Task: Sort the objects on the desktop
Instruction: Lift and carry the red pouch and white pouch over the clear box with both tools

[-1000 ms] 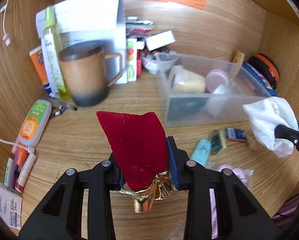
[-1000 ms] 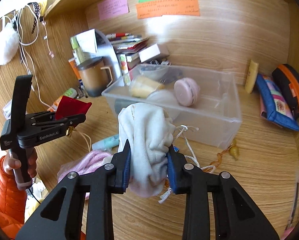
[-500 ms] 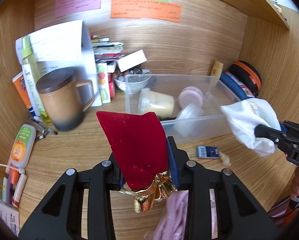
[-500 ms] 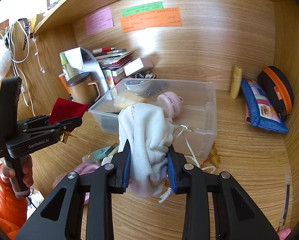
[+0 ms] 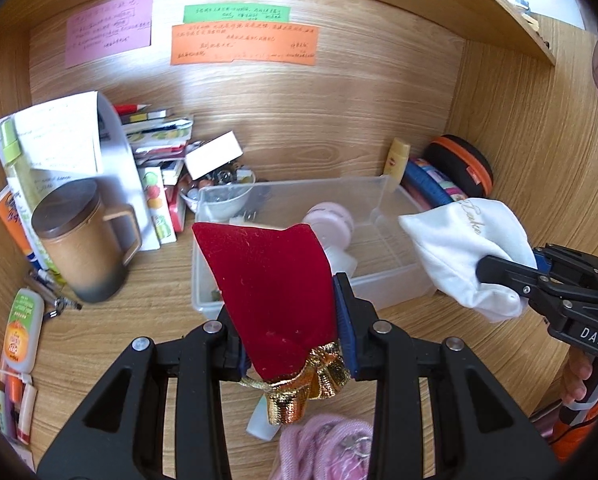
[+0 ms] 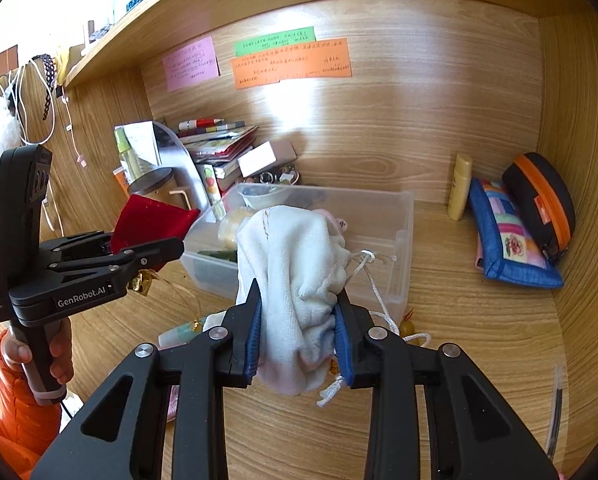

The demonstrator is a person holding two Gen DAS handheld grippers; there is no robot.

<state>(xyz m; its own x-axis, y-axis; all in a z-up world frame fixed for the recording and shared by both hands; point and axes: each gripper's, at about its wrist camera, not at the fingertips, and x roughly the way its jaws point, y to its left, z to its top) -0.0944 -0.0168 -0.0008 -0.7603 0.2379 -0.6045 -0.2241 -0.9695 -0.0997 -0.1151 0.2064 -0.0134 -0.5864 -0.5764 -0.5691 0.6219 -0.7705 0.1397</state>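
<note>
Both grippers pinch soft pouches: the left gripper [image 5: 291, 344] clamps a red velvet pouch [image 5: 275, 292], the right gripper [image 6: 299, 336] a white drawstring bag [image 6: 295, 280]. The clear bin [image 6: 403, 216] sits at twelve o'clock; the bag's dangling cord [image 6: 375, 288] could snag its rim.

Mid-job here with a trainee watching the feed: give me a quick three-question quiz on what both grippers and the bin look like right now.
1. True or false: the left gripper is shut on a red velvet pouch.
2. What does the right gripper hold? A) brown mug B) white drawstring bag C) yellow tube
3. Fill in: the round pink case lies inside the clear plastic ____.

Key: 1 true; 2 B, the white drawstring bag; 3 bin.
</note>
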